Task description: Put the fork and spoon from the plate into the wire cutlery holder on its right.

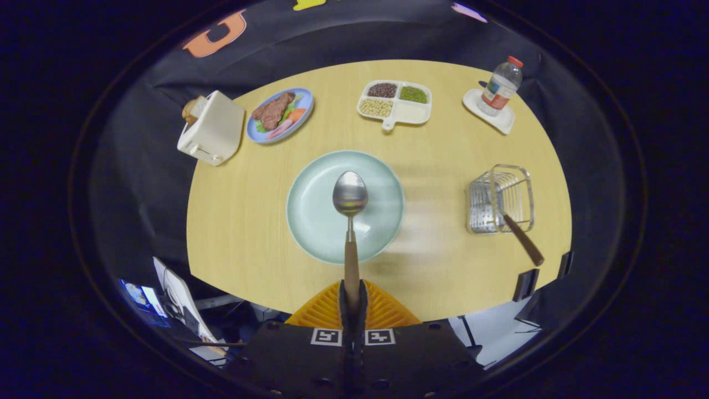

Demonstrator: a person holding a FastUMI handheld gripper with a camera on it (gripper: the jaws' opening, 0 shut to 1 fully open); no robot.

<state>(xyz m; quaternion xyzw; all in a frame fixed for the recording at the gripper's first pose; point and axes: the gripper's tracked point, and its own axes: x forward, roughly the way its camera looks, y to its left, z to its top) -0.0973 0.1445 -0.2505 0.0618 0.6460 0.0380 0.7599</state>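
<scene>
- The gripper (pixel 353 302) has its 2 fingers pressed together on the wooden handle of the spoon (pixel 350 194), pinching it near the handle's end.
- The spoon's bowl sticks out straight ahead of the fingers, above the plate (pixel 310 221).
- It looks light and stiff; the smooth handle, held so far back, may pivot.
- The wire cutlery holder (pixel 501 199) stands ahead and right, with 1 wooden-handled utensil, probably the fork (pixel 522 238), already inside.

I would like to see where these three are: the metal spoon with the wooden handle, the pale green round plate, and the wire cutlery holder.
metal spoon with wooden handle (pixel 350 194), gripper view, on its bowl.
pale green round plate (pixel 310 210), gripper view, on bare surface beside the spoon's bowl.
wire cutlery holder (pixel 487 202), gripper view, on its wire side wall.
</scene>
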